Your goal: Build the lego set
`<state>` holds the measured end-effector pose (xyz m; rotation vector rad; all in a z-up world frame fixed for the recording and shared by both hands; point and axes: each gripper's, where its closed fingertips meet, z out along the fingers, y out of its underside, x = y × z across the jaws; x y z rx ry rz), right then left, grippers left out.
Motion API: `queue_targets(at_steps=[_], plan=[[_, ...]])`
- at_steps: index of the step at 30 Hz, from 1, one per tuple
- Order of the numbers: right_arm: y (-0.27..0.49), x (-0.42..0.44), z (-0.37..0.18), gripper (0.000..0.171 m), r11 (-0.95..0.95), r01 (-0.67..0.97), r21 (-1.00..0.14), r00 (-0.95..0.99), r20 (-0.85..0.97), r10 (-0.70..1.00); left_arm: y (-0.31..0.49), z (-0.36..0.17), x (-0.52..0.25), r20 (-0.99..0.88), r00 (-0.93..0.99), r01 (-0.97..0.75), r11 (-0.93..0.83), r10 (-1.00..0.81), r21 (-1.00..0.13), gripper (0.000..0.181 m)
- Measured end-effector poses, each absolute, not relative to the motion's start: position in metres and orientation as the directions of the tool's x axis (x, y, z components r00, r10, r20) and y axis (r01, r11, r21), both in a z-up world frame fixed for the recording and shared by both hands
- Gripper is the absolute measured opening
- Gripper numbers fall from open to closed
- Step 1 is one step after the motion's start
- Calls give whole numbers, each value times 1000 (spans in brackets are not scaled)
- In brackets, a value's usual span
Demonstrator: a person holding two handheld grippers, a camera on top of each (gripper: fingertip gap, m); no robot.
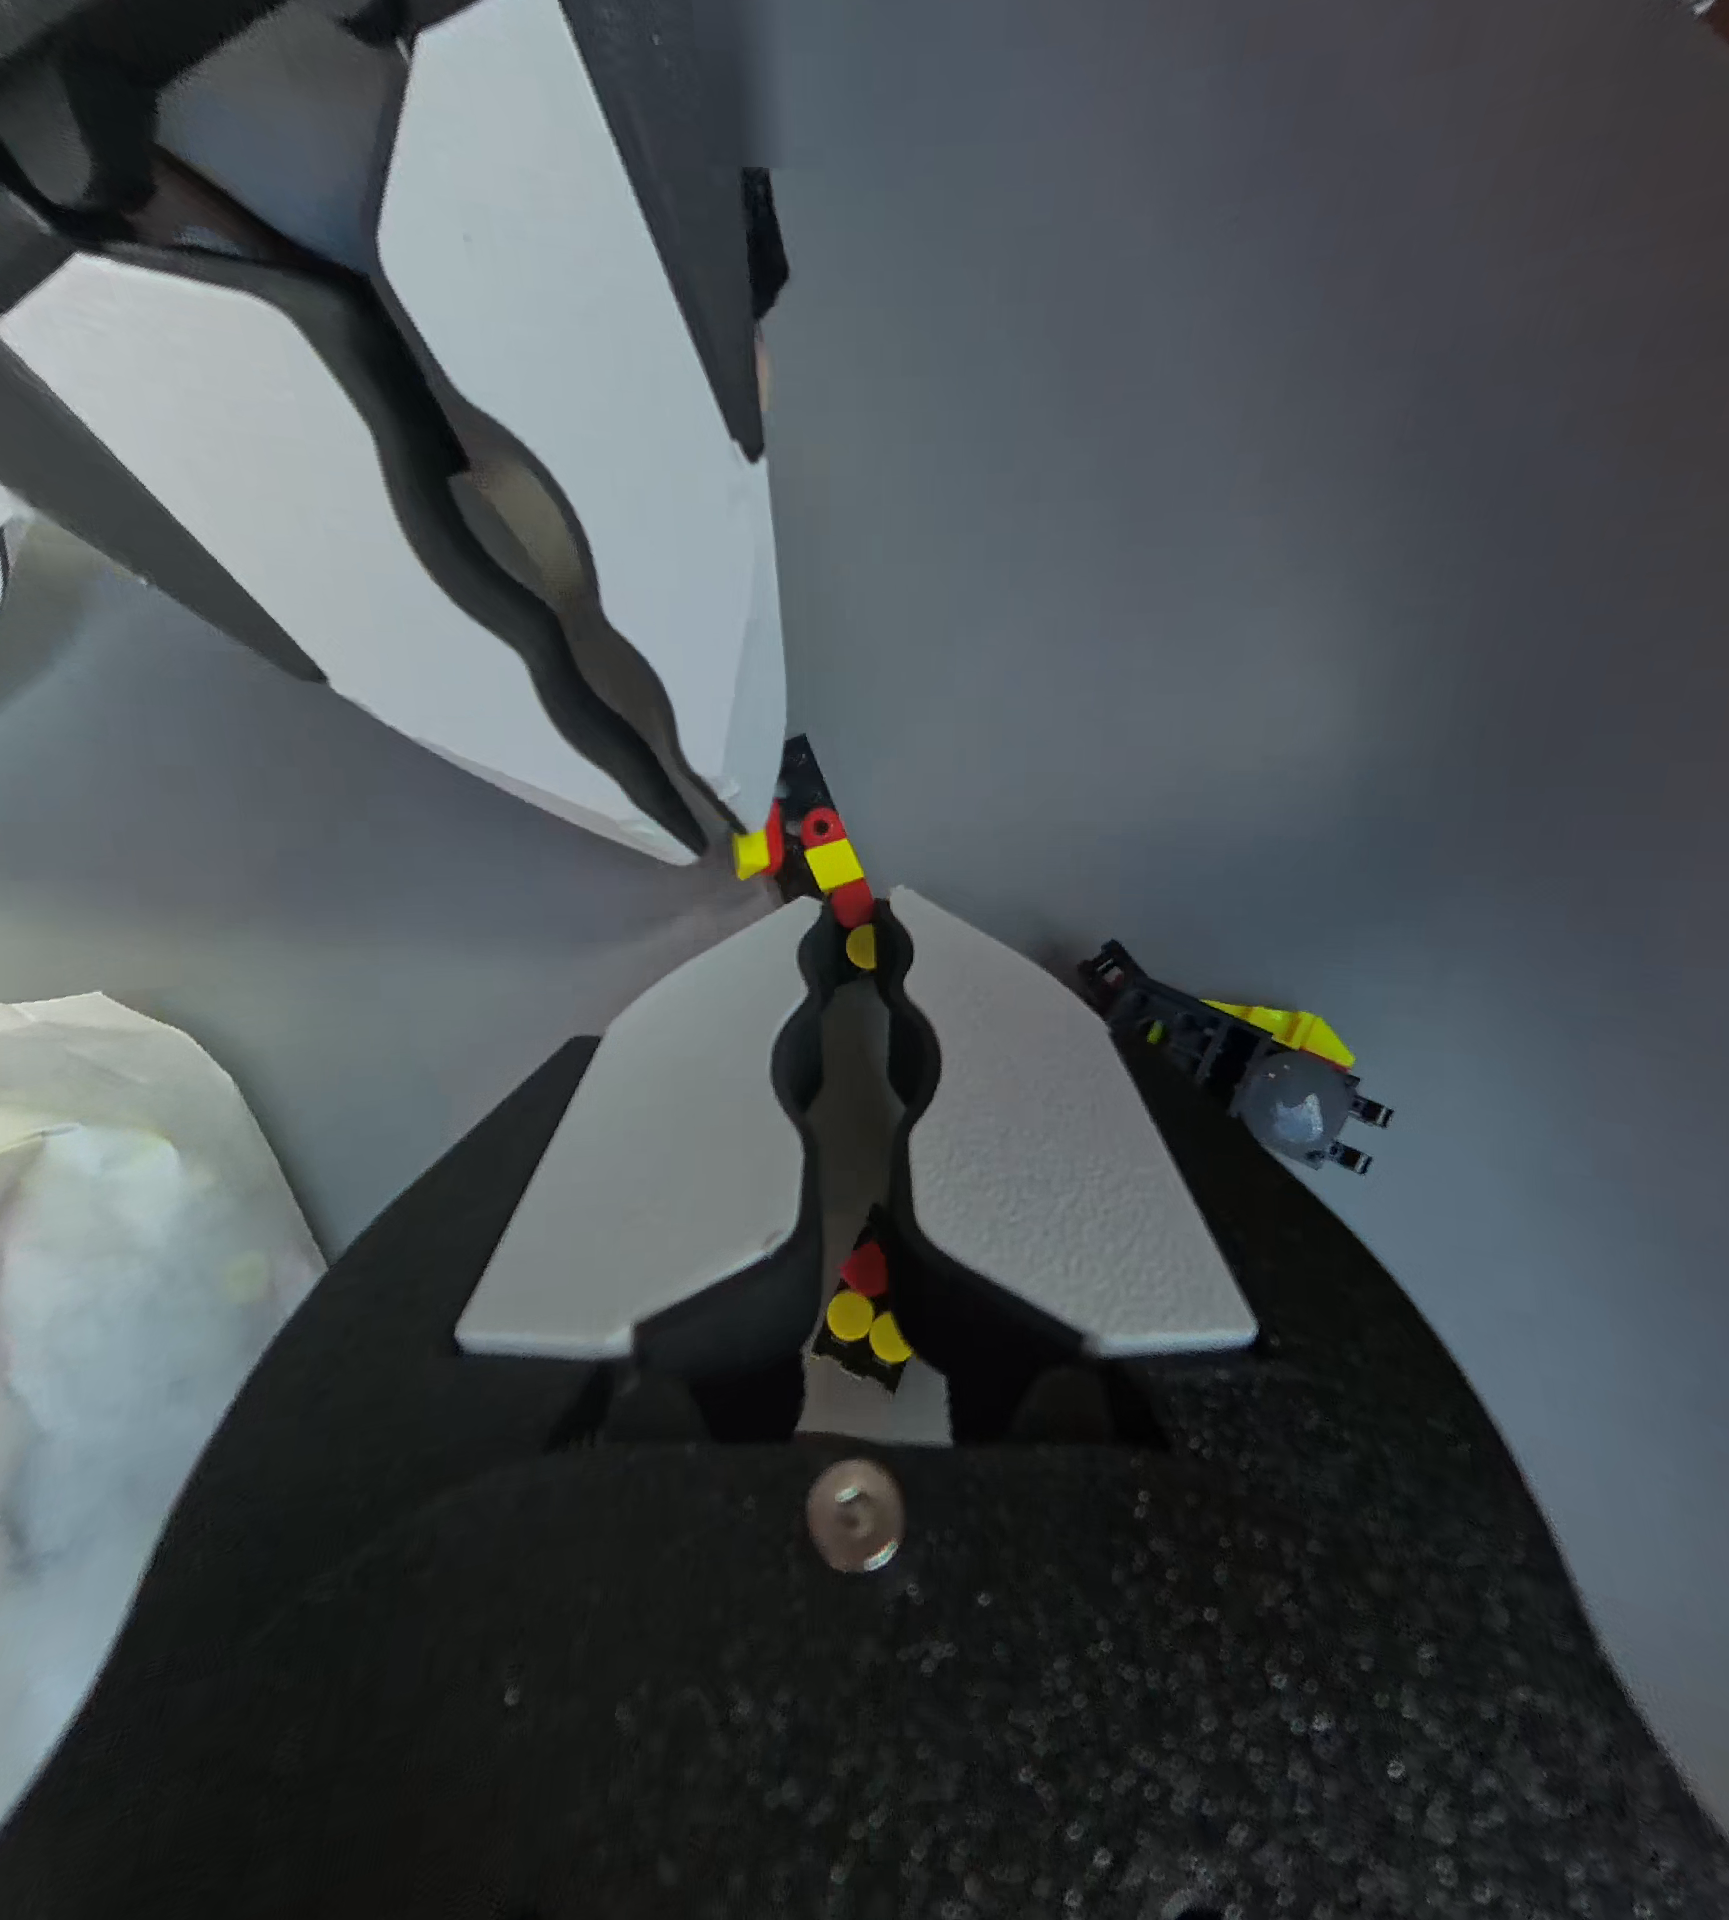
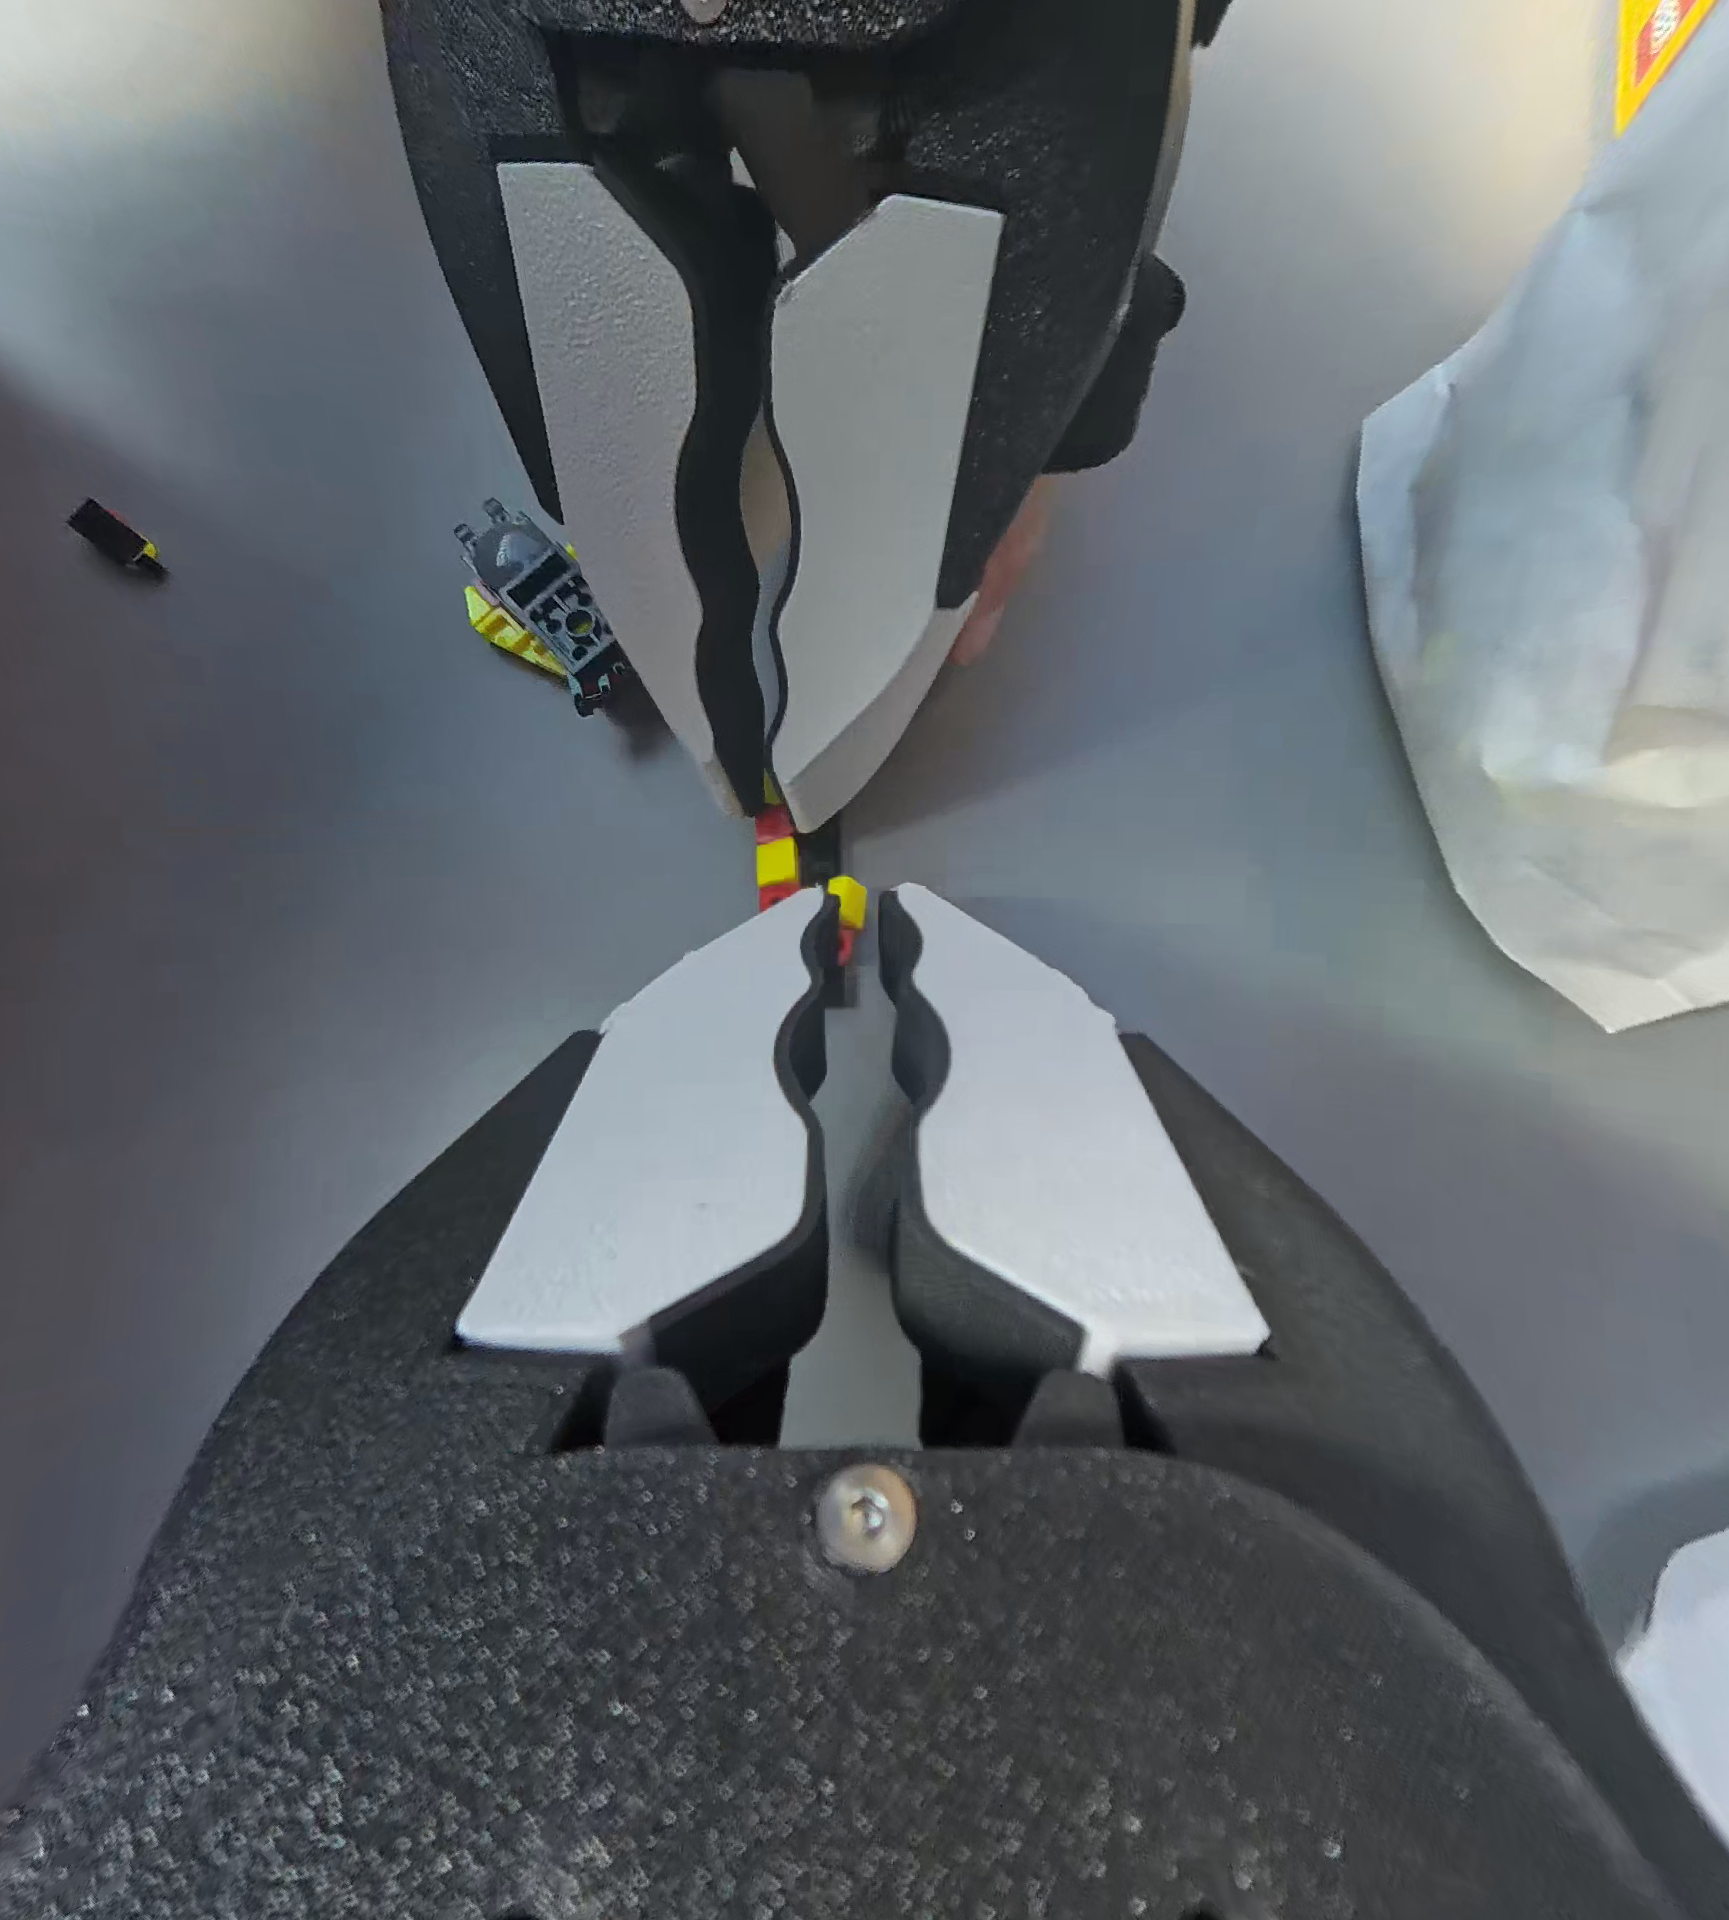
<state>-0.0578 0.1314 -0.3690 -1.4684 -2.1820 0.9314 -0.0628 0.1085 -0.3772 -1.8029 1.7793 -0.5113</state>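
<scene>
Nearest us in the left wrist view, our left gripper (image 1: pixel 855 925) has its fingers pinched on the near end of a slim black lego strip (image 1: pixel 832 868) w/ red and yellow bits on top; more of that strip shows thru the gap farther back between the fingers. The strip is held up off the grey table (image 1: pixel 1359 520), right between the two tools.

Opposite, our right gripper (image 1: pixel 725 842) comes in from the far left and its tips close on a small yellow piece (image 1: pixel 751 854) at the strip's side. In the right wrist view the right gripper (image 2: pixel 852 914) shows a narrow gap w/ that yellow piece (image 2: pixel 846 896) in it, so we read it as gripping, tho contact on both pads isn't clear.

Handling, as we judge it: strip is v. light, stiff plastic, smooth, so it can slip or pivot under a two-point pinch. Small studs-on parts may pop off if squeezed sideways. Best hold is across the strip's long flat sides, near the joint being pressed.

Farther right on the table lies a dark grey and yellow sub-assembly (image 1: pixel 1244 1049), well apart. In the right wrist view a small black piece (image 2: pixel 117 537) lies far left.

Containers: a white paper bag (image 2: pixel 1618 623) at right, another white bag (image 1: pixel 60 1299) at left in the left wrist view; contents can't be made out.
</scene>
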Motion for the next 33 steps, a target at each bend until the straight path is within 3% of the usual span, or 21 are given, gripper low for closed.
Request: queue_targets(at_steps=[4, 9, 14, 18, 33], plan=[[140, -49, -370, 11, 229, 675, -701, -362, -45, 931, 108, -373, -63, -172, 62, -779, 59, -983, -624, 4], [151, -47, -375, 13, 239, 691, -682, -282, 50, 958, 114, -356, -68, -160, 176, -714, -14, -971, -700, 15], [147, -54, -384, 12, 274, 699, -660, -311, 64, 948, 145, -362, -77, -93, 392, -683, -222, -915, -696, 11], [136, -54, -384, 13, 320, 694, -645, -344, 94, 934, 139, -372, -72, -114, 345, -730, -190, -932, -657, 12], [137, -62, -385, 8, 293, 706, -645, -308, 92, 947, 132, -378, -56, -29, 254, -714, -167, -967, -679, 8]])
